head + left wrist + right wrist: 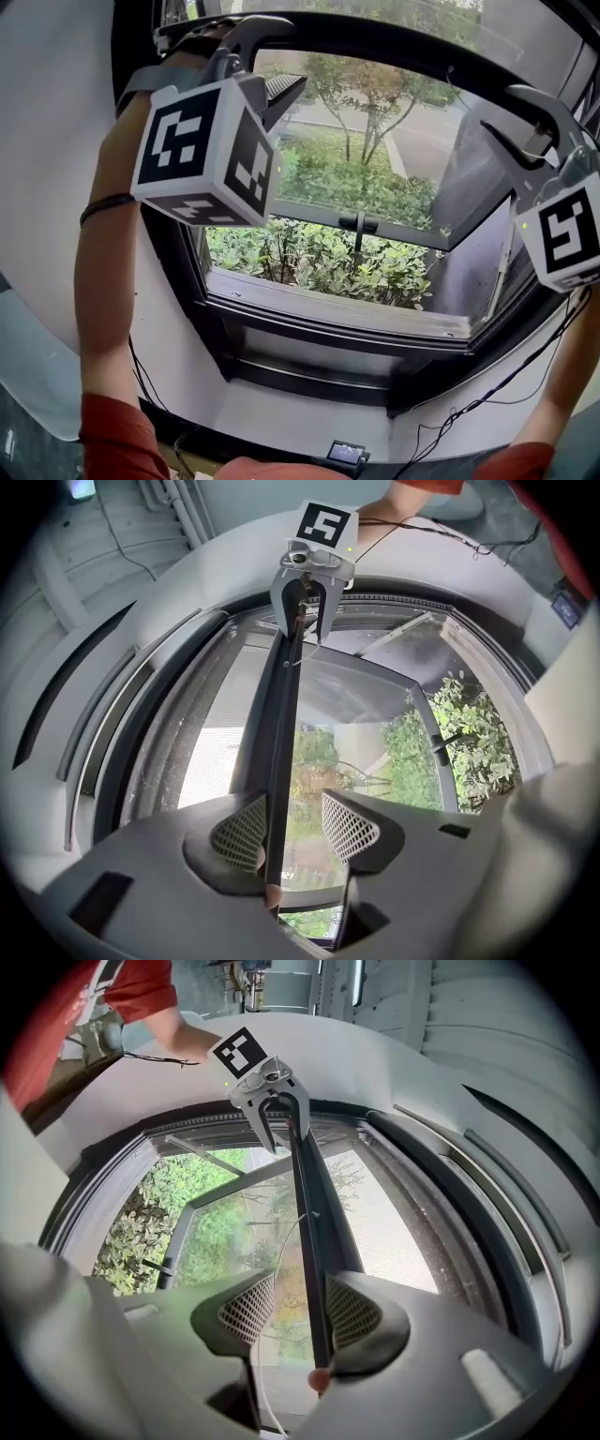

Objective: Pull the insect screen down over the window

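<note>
Head view: the screen bar [403, 52] spans the window frame's [319, 328] top, my left claw [295, 52] and right claw [497, 111] straddling it near the frame's sides. Left gripper view: my jaws stand apart, the bar leaning on one pad [239, 832], so it could slip free. Right gripper view: equally unclenched; uneven pulling might skew and jam it. No writing reads, only square markers [202, 155].

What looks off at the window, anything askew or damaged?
Nothing looks broken. The dark slim insect-screen bar sits off-centre in both the left hand-held gripper and the right hand-held gripper, against one pad each, unclamped.
</note>
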{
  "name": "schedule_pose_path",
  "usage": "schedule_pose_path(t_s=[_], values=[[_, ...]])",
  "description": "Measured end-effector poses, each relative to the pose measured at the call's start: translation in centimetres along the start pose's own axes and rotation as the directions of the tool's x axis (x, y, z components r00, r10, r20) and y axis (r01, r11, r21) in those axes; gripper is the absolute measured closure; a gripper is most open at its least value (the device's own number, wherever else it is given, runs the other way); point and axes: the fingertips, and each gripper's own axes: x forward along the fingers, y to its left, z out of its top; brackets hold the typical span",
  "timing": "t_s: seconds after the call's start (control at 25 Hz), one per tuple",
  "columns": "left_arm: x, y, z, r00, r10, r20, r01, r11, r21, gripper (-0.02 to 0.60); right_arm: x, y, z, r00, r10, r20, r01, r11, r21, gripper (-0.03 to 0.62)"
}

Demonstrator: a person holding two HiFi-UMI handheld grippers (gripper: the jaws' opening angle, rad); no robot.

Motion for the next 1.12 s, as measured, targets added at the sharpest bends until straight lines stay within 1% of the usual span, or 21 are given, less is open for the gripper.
schedule_pose_path(t_s=[0.08, 0.36, 0.48, 0.8, 0.96, 1.12], values=[[-0.2, -0.7, -0.1, 1.0, -0.012, -0.005, 0.012, 1.0, -0.007, 0.399, -0.1, 0.7, -0.1, 1.0, 0.01, -0.002, -0.01, 1.0, 0.001, 0.418], [-1.2, -3.9, -0.1, 0.999, -0.05, -0.007, 0.05, 0.999, 0.001, 0.399, -0.6, 3.8, -0.5, 0.999, 0.047, -0.007, -0.047, 0.999, -0.007, 0.418], [-1.6, -4.9, -0.3, 0.998, -0.057, -0.006, 0.057, 0.998, -0.003, 0.399, -0.6, 4.9, -0.4, 0.999, 0.054, -0.003, -0.054, 0.999, -0.008, 0.418], [-1.3, -5.5, -0.4, 0.999, -0.039, -0.028, 0.04, 0.999, 0.023, 0.399, -0.6, 5.1, -0.6, 0.999, 0.034, -0.007, -0.034, 0.999, 0.011, 0.418], [-1.5, -5.8, -0.5, 0.998, -0.038, -0.043, 0.039, 0.998, 0.039, 0.399, -0.7, 5.6, -0.6, 0.999, 0.033, -0.013, -0.033, 0.999, -0.003, 0.418], [-1.8, -7.2, -0.5, 0.997, -0.037, -0.073, 0.042, 0.996, 0.082, 0.397, -1.0, 6.9, -0.9, 0.999, 0.03, -0.023, -0.031, 0.999, -0.036, 0.41]])
